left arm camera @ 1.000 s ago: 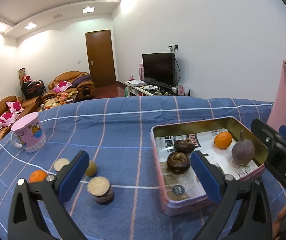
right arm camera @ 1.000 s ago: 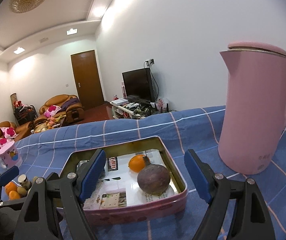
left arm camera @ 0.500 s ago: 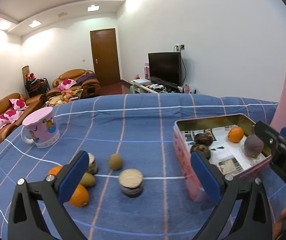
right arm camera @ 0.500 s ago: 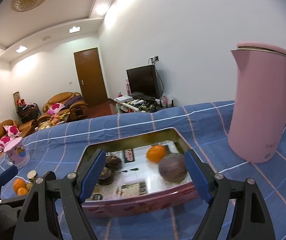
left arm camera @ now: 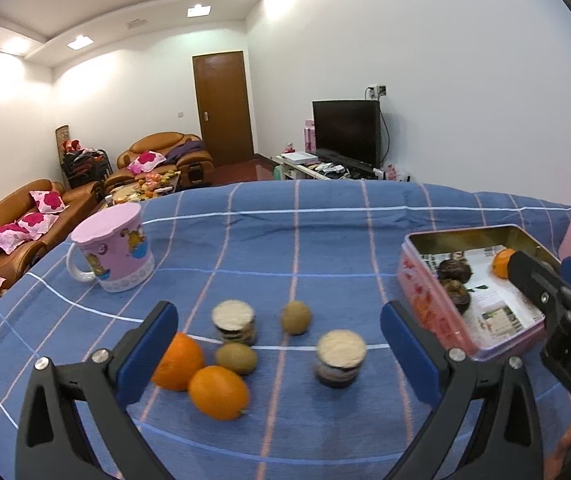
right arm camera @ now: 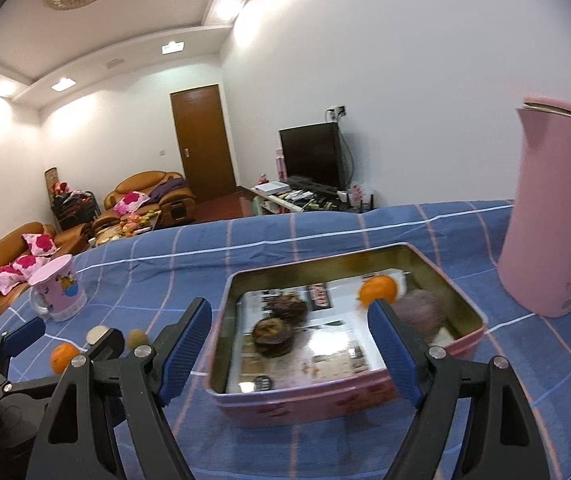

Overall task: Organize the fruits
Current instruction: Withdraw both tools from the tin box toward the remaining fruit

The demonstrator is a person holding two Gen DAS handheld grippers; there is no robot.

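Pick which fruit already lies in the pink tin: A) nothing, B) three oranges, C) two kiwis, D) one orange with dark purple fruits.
D: the pink tin holds one orange and dark purple fruits; the kiwis lie on the cloth.

A pink rectangular tin (right arm camera: 349, 404), lid off and lined with printed paper, sits flat on the blue checked cloth holding a small orange (right arm camera: 378, 289) at its far side, a dull purple round fruit (right arm camera: 421, 309) beside that and two dark brown fruits (right arm camera: 272, 330) nearer its left wall. Left of the tin, loose on the cloth, lie two oranges (left arm camera: 218, 391) touching each other and two brownish-green kiwis (left arm camera: 236, 357).
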